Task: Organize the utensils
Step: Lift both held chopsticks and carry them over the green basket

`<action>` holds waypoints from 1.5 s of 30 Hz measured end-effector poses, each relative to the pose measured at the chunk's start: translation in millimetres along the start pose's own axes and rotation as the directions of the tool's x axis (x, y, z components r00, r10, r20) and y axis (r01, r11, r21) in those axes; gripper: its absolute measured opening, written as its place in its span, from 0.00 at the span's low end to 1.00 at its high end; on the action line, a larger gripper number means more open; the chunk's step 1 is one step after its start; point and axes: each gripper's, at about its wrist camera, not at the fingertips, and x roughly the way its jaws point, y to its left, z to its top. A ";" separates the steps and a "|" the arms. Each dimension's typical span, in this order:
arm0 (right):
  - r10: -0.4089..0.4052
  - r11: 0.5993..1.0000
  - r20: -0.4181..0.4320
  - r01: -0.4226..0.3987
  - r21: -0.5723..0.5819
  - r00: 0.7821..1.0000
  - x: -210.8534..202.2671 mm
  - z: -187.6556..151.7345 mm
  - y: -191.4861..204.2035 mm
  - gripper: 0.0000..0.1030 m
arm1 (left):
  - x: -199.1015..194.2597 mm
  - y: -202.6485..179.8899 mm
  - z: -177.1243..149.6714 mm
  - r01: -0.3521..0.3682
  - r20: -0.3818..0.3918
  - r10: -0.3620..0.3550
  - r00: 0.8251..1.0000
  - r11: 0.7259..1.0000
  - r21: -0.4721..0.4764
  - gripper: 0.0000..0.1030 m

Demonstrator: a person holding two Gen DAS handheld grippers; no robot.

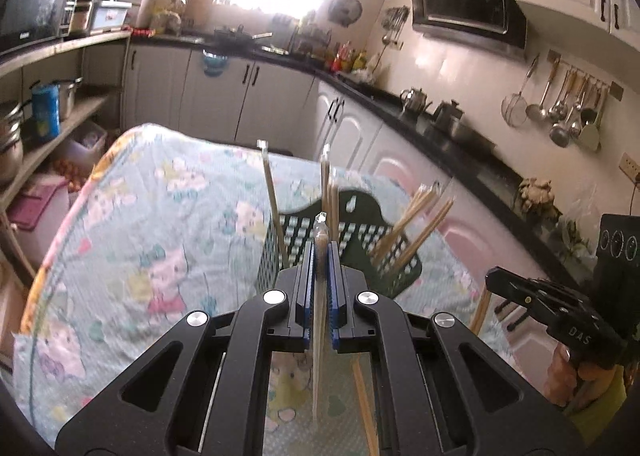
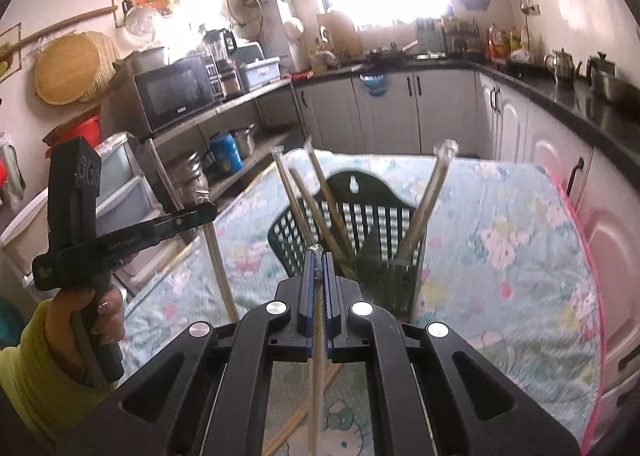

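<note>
In the left wrist view, our left gripper [image 1: 320,252] is clamped on one chopstick [image 1: 320,336], with the blue pads pressed together on its upper part. The long axis of this chopstick runs almost upright: the top end shows just above the fingertips, and the lower end hangs down toward the patterned tablecloth [image 1: 160,236]. In front of it stands the dark green holder basket [image 1: 360,232], where several other chopsticks [image 1: 412,224] already lean outward. A loose chopstick [image 1: 366,404] lies on the cloth below. On the right edge we see the right gripper [image 1: 490,278] from the side, also with a stick. In the right wrist view, our right gripper [image 2: 318,256] is closed on a second chopstick [image 2: 318,376], again nearly vertical, the lower end down. The basket [image 2: 360,224] is just ahead, and the left gripper [image 2: 212,210] holds its stick at the left, gripped by a hand [image 2: 92,320] in a yellow sleeve. We judge that the step in hand is carrying two sticks to the basket. The next move calls for bringing each lower end over the opening, then releasing.
</note>
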 end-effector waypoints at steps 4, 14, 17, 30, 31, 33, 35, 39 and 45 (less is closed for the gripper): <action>-0.008 1.000 0.040 0.009 -0.011 0.999 -4.6 17.6 3.1 0.04 | -3.6 -1.3 16.2 0.002 0.033 -0.002 0.999 1.000 0.008 0.01; -0.021 1.000 0.147 0.022 -0.005 0.989 -13.8 60.5 3.3 0.04 | -13.5 -13.2 55.8 0.004 0.112 -0.009 0.994 0.999 0.037 0.01; -0.025 1.000 0.177 0.025 -0.003 0.984 -14.4 71.3 2.9 0.04 | -12.1 -16.3 66.7 0.001 0.127 -0.006 0.992 0.999 0.046 0.01; -0.087 0.996 0.240 0.082 0.029 0.967 9.5 106.8 -9.2 0.04 | -2.9 -17.7 99.7 -0.035 0.196 0.023 0.980 0.998 0.058 0.01; -0.093 0.996 0.243 0.089 0.027 0.965 12.0 109.3 -10.8 0.04 | -2.7 -18.3 102.5 -0.038 0.208 0.025 0.978 0.998 0.059 0.01; -0.110 0.994 0.252 0.104 0.035 0.962 17.0 113.8 -14.5 0.04 | -1.8 -20.4 106.3 -0.052 0.223 0.035 0.974 0.996 0.068 0.01; -0.125 0.992 0.261 0.119 0.041 0.957 22.0 117.4 -18.1 0.04 | -0.1 -21.6 108.7 -0.061 0.234 0.042 0.971 0.995 0.074 0.01; -0.150 0.989 0.275 0.142 0.048 0.950 30.6 123.5 -23.1 0.04 | 8.3 -21.9 109.4 -0.080 0.247 0.056 0.967 0.993 0.088 0.01; -0.177 0.984 0.303 0.173 0.043 0.936 43.4 129.5 -23.1 0.04 | 22.8 -16.6 100.9 -0.079 0.239 0.058 0.969 0.994 0.078 0.01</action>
